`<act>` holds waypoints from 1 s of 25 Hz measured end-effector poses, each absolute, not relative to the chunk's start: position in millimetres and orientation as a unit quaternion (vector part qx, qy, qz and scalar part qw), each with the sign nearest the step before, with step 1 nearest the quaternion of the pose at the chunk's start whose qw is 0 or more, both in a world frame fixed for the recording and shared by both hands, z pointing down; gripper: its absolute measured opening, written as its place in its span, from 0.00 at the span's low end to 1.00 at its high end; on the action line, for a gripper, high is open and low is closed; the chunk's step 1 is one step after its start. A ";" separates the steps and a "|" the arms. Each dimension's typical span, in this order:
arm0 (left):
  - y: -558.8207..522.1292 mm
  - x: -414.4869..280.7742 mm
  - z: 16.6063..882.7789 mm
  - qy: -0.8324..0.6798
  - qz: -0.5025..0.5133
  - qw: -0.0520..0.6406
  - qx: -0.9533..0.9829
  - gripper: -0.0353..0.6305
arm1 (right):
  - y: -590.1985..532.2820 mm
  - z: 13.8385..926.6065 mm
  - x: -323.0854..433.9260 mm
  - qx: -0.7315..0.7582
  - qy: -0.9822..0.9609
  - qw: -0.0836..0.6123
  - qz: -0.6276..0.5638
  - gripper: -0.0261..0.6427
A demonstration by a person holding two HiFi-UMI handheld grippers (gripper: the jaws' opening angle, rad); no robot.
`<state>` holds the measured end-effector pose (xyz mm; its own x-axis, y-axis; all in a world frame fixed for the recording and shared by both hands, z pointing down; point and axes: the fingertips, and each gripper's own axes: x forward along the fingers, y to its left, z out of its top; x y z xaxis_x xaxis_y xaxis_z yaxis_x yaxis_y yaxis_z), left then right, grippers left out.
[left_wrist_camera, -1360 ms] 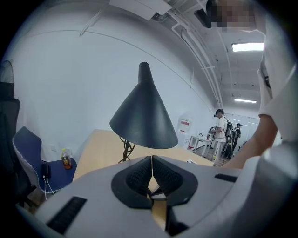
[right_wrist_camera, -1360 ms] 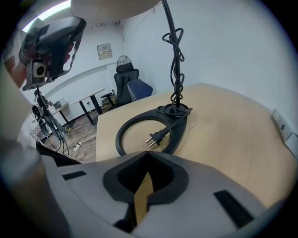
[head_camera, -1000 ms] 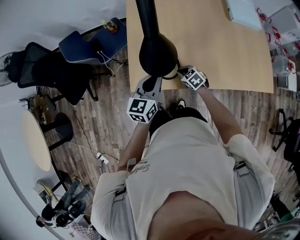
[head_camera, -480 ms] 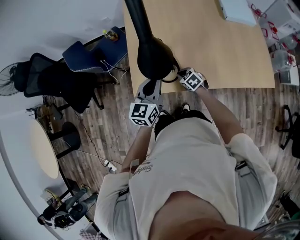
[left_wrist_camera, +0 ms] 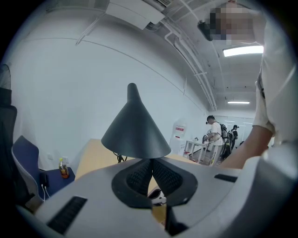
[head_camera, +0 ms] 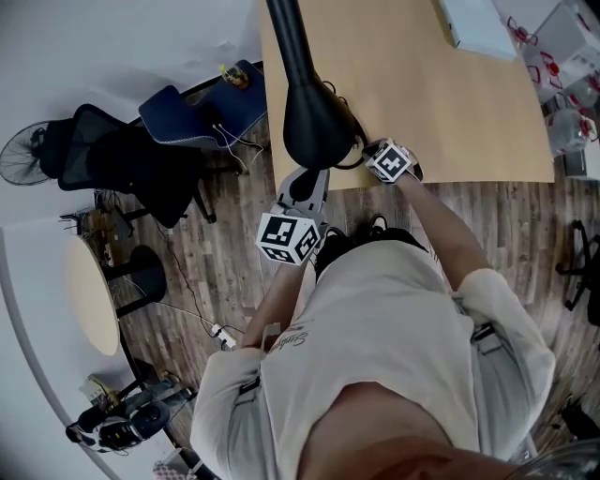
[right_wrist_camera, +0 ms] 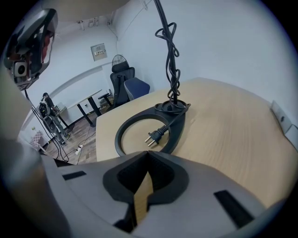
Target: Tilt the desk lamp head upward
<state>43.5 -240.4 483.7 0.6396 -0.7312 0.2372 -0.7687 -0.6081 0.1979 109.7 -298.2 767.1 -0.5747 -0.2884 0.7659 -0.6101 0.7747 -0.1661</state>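
The black desk lamp's cone-shaped head (head_camera: 319,131) hangs over the wooden desk's near edge, its neck (head_camera: 286,37) running away from me. In the left gripper view the lamp head (left_wrist_camera: 135,128) sits just above my left gripper (left_wrist_camera: 151,173), whose pads meet with nothing between them. In the head view, the left gripper (head_camera: 309,180) points up at the cone's near rim. My right gripper (head_camera: 367,150) lies at the cone's right side, shut and empty. The right gripper (right_wrist_camera: 148,162) looks at the lamp's ring base (right_wrist_camera: 122,132), where the plug (right_wrist_camera: 155,136) lies; the cord (right_wrist_camera: 170,51) winds up the stem.
The wooden desk (head_camera: 450,103) carries a white box (head_camera: 478,23) at its far right. Left of the desk stand a blue chair (head_camera: 202,108) and a black office chair (head_camera: 122,159). A small round table (head_camera: 89,291) and cables lie on the plank floor.
The lamp head looks narrower and longer in the head view than a second ago, and the view has shifted. Both grippers stay close by the cone, still shut.
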 end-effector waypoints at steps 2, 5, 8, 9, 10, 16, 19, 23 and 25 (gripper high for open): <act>-235.7 42.5 475.5 -0.417 0.067 0.132 0.897 0.08 | -298.4 766.5 108.8 0.262 -0.861 0.380 0.213 0.03; -227.4 40.2 463.8 -0.416 0.062 0.125 0.899 0.08 | -297.7 767.1 107.0 0.264 -0.861 0.381 0.210 0.03; -219.8 36.8 450.6 -0.417 0.055 0.121 0.899 0.08 | -297.8 766.1 105.3 0.269 -0.859 0.384 0.208 0.03; -218.1 36.0 445.8 -0.417 0.054 0.118 0.900 0.08 | -298.6 765.6 104.7 0.270 -0.859 0.383 0.208 0.03; -216.7 35.4 441.1 -0.417 0.054 0.115 0.900 0.08 | -299.3 766.2 104.2 0.272 -0.858 0.381 0.211 0.03; -209.5 33.7 422.2 -0.415 0.050 0.109 0.902 0.08 | -299.2 764.9 104.6 0.278 -0.854 0.383 0.216 0.03; -206.5 34.2 415.7 -0.412 0.047 0.109 0.903 0.08 | -297.7 764.9 104.2 0.277 -0.852 0.393 0.206 0.03; -206.6 32.2 396.0 -0.409 0.020 0.110 0.906 0.08 | -296.0 764.3 104.7 0.275 -0.850 0.404 0.194 0.03; -209.7 30.1 383.5 -0.406 0.002 0.115 0.907 0.08 | -297.1 764.0 104.5 0.275 -0.849 0.407 0.194 0.03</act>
